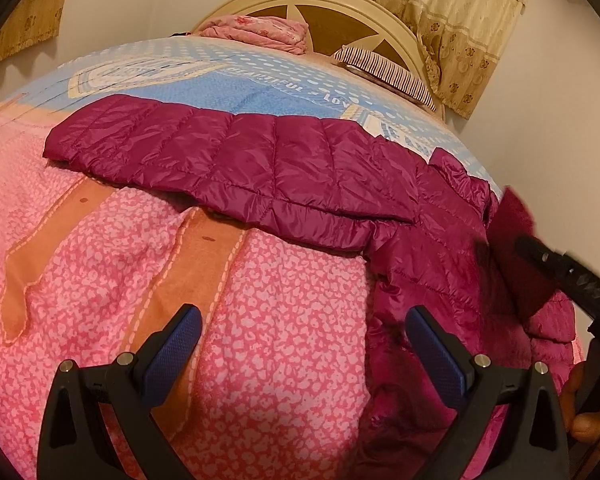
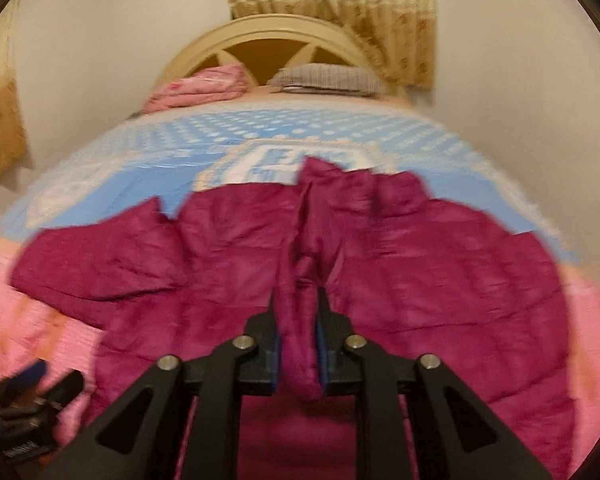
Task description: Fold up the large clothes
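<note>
A magenta quilted puffer jacket (image 1: 284,168) lies across the bed, one sleeve stretched left, its body bunched at the right. My left gripper (image 1: 304,328) is open and empty above the pink bedspread, just left of the jacket's body. My right gripper (image 2: 298,312) is shut on a raised fold of the jacket (image 2: 420,272) near its middle; the view is motion-blurred. The right gripper also shows at the right edge of the left wrist view (image 1: 568,276), and the left gripper shows at the bottom left of the right wrist view (image 2: 32,396).
The bed has a pink patterned bedspread (image 1: 260,360) and a blue blanket (image 1: 204,80). A folded pink cloth (image 1: 256,32) and a striped pillow (image 1: 384,72) lie by the cream headboard (image 1: 340,4). Curtains (image 1: 452,12) hang behind, walls close on both sides.
</note>
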Available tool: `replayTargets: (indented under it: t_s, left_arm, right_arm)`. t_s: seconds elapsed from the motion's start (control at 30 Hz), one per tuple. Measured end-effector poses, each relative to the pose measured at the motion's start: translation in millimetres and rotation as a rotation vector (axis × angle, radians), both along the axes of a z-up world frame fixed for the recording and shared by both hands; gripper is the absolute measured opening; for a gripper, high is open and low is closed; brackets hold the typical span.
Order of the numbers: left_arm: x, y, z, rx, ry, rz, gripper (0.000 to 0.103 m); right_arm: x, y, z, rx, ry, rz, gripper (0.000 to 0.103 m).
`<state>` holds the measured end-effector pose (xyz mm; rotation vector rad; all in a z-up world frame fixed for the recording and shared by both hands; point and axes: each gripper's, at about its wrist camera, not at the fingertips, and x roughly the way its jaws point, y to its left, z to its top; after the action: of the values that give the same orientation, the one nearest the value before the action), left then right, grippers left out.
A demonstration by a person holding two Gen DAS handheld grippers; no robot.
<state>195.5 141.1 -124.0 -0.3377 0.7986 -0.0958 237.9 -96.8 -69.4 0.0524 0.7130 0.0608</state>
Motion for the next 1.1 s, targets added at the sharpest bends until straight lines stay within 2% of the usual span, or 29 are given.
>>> replayTargets:
  t_s: [0.03,0.1,0.17,0.2,0.23,0.27,0.33,0.4,0.6,0.8,0.97,1.03,1.1]
  left_arm:
    - [-0.1,0.1,0.2,-0.001,0.000,0.000,0.102]
    - [0.0,0.5,0.7,-0.003,-0.001,-0.001,0.102]
    - [0.0,0.4,0.4,-0.002,0.000,-0.001,0.102]
    - [-0.1,0.4,0.2,-0.001,0.000,-0.001,0.102]
    - [-0.1,0.5,0.2,-0.001,0.000,-0.001,0.102]
    - [-0.1,0.6,0.5,-0.001,0.000,-0.001,0.102]
    - [-0.1,0.6,0.0,0.000,0.001,-0.002,0.102]
    - [-0.1,0.7,0.0,0.000,0.001,-0.002,0.102]
    - [-0.1,0.8,-0.2,0.000,0.001,-0.002,0.102]
    - [-0.4,1.1,0.1,-0.001,0.001,-0.002,0.102]
    - [0.1,1.6,0.6,-0.004,0.001,-0.003,0.102]
    - [0.1,1.5,0.7,-0.001,0.002,-0.003,0.102]
    - [0.2,1.5,1.0,0.001,0.003,-0.003,0.102]
  right_arm:
    - [-0.8,-5.4,1.3,0.069,0.003,0.026,0.066]
    - [-9.4,-19.2,8.9,0.184,-0.047,-0.002,0.091]
    - [-27.1,-40.9,20.7,0.238,-0.140,-0.068,0.091]
    - [-31.5,-51.1,25.2,0.245,-0.157,-0.105,0.088]
    - [-34.4,-60.0,28.1,0.251,-0.158,-0.144,0.076]
    - [-34.8,-67.3,27.8,0.254,-0.145,-0.172,0.068]
    - [-29.1,-83.7,16.2,0.246,-0.037,-0.232,0.047]
    - [-22.9,-82.1,1.9,0.235,0.047,-0.224,0.041]
    - [-5.8,-13.4,-31.3,0.201,0.203,-0.046,0.038]
    - [14.1,19.2,-44.8,0.221,0.256,-0.016,0.041]
    - [23.2,17.3,-41.9,0.249,0.251,0.024,0.042]
    - [15.6,1.8,-21.5,0.295,0.184,0.028,0.042]
    - [4.6,-17.2,3.0,0.271,0.085,0.008,0.042]
